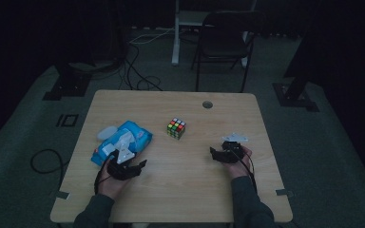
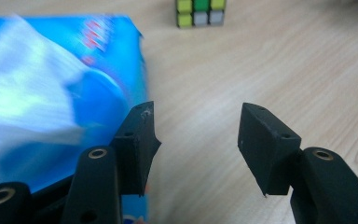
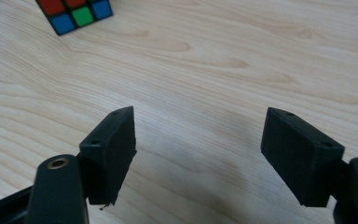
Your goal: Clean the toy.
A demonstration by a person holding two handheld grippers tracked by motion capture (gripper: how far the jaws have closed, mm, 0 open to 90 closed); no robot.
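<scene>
**Blue pack at the left gripper, cube alone at mid-table**

Where the left gripper (image 1: 132,167) hovers at the near-left of the wooden table (image 1: 190,190), the blue pack (image 1: 135,134) lies just beside it — a soft blue wrapper with a white patch and small red print. In the left gripper view the pack (image 2: 51,93) looks blurred, and its edge runs along the outer side of the left-hand jaw; whether the two touch I cannot tell. The jaws stand wide apart with only bare wood between them, gripping nothing.

A small white object (image 1: 106,133), too dim to identify, sits at the pack's far-left corner.

Beyond the pack, near the table's middle, stands the puzzle cube (image 1: 176,128), well apart from both grippers; its green, grey and yellow squares (image 2: 200,11) show at the top of the left gripper view, and its red, blue and green ones (image 3: 74,14) at the top left of the right gripper view.

The right gripper (image 3: 198,156) is held at the near-right of the table — its jaws parted over bare wood, holding nothing.
</scene>
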